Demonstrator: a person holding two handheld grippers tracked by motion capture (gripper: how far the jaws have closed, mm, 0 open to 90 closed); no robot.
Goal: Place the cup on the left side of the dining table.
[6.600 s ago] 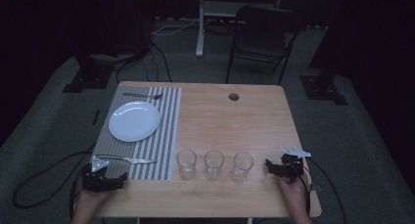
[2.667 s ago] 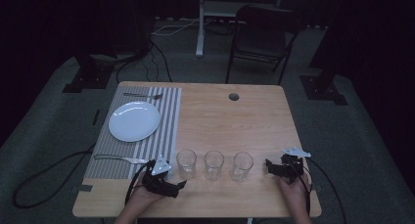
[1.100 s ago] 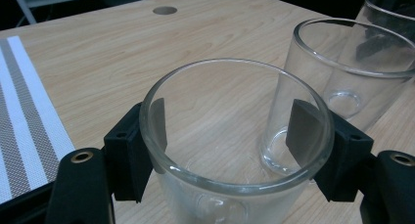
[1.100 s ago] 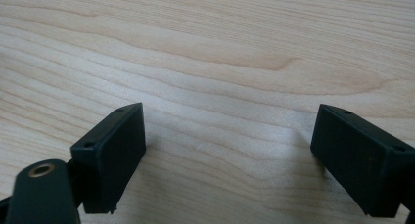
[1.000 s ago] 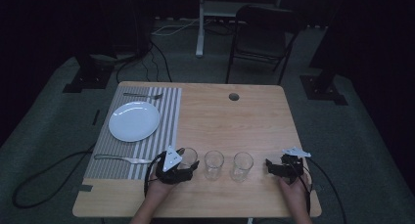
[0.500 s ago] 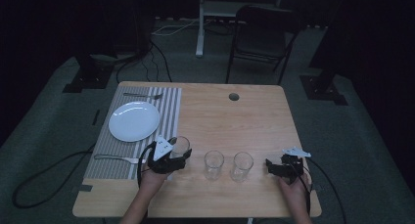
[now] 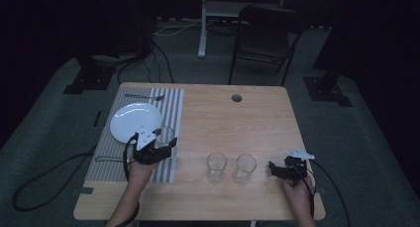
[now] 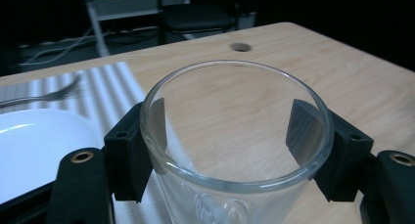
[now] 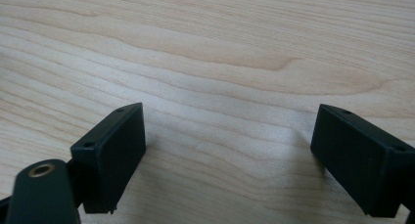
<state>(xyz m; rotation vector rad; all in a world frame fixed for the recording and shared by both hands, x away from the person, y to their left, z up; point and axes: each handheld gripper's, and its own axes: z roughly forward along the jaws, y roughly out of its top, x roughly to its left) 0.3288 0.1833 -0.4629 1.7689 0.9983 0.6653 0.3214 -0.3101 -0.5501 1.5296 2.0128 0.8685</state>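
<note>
Clear glass, smooth and round with a thick rim, the tumbler (image 8: 235, 141) sits clamped between the two black jaws of the left hand-held gripper (image 8: 230, 136); their flat pads press on its wall from either side. It is empty, and the wood grain shows through it. In the high view the tumbler (image 7: 165, 136) is over the near right part of a grey striped placemat (image 7: 171, 113), just beside a round white plate (image 7: 133, 120) that is bare. A metal fork (image 7: 143, 95) lies along the placemat's far edge, and another piece of cutlery (image 7: 106, 159) lies on its near part.

On the bare pale wood of the bench (image 7: 257, 118), two more empty glasses (image 7: 216, 166) (image 7: 245, 168) stand side by side, near its front edge. A small round hole (image 7: 236, 97) pierces the bench toward the back.

The right hand-held gripper (image 9: 230, 155) rests at the front right with its jaws spread wide apart, holding nothing, over the streaked grain.
</note>
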